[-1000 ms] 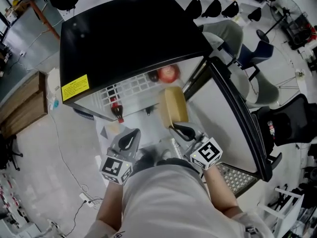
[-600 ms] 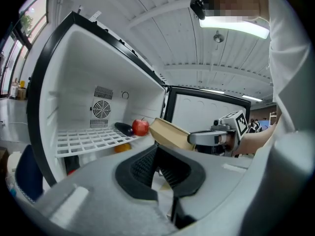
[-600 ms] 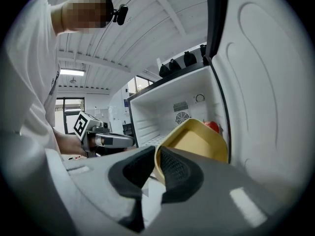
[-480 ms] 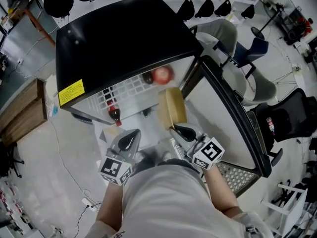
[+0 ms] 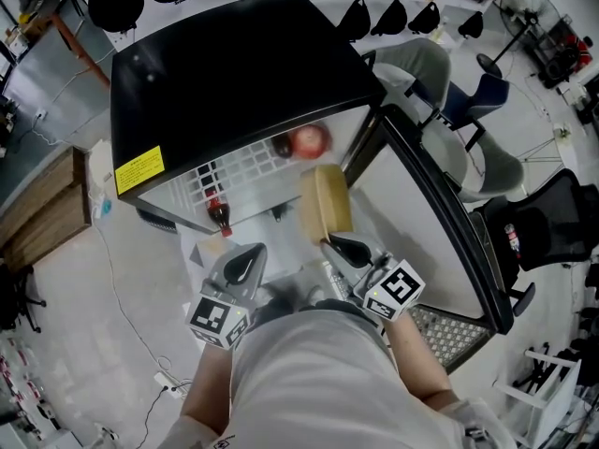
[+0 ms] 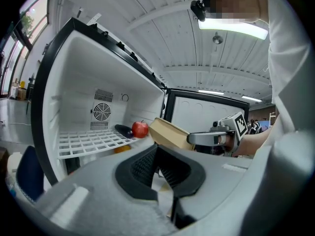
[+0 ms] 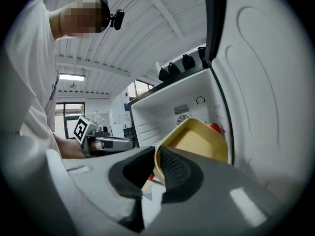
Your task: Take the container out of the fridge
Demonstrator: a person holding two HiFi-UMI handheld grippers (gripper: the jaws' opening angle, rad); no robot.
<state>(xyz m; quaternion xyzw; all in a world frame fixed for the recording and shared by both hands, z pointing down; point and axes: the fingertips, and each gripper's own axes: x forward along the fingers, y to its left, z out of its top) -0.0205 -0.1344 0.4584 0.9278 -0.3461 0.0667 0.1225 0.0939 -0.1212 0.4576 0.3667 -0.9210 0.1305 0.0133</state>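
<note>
- R gripper (image 5: 331, 243), centre of head view: jaws narrow, clamped on the near rim of the container (image 5: 325, 201).
- Container = yellow tray, mid-frame, tipped up on edge. It's in the air at the fridge (image 5: 234, 64) mouth, just in front of the shelf (image 5: 245, 168). Looks to touch nothing but the pads.
- L gripper (image 5: 251, 253), lower left of centre: jaws together, nothing in them, idle beside R.
- Step in hand, my read: pull-out is nearly done; you just need to get the tray fully clear.
- Draw straight back toward your body. Don't swing right, since the door (image 5: 440, 204) edge sits just right of the tray.
- Grip is on one rim only, so the tray can pivot. Don't slacken the squeeze, and move slow.
- Inside of tray looks bare in R gripper view, so spill risk is prob low; level it anyway.
- Apple (image 5: 307, 140) on shelf behind tray, bottle (image 5: 219, 215) at lower left of opening. Both are apart from the tray and shouldn't snag.
- L could support the far rim if it wobbles.
</note>
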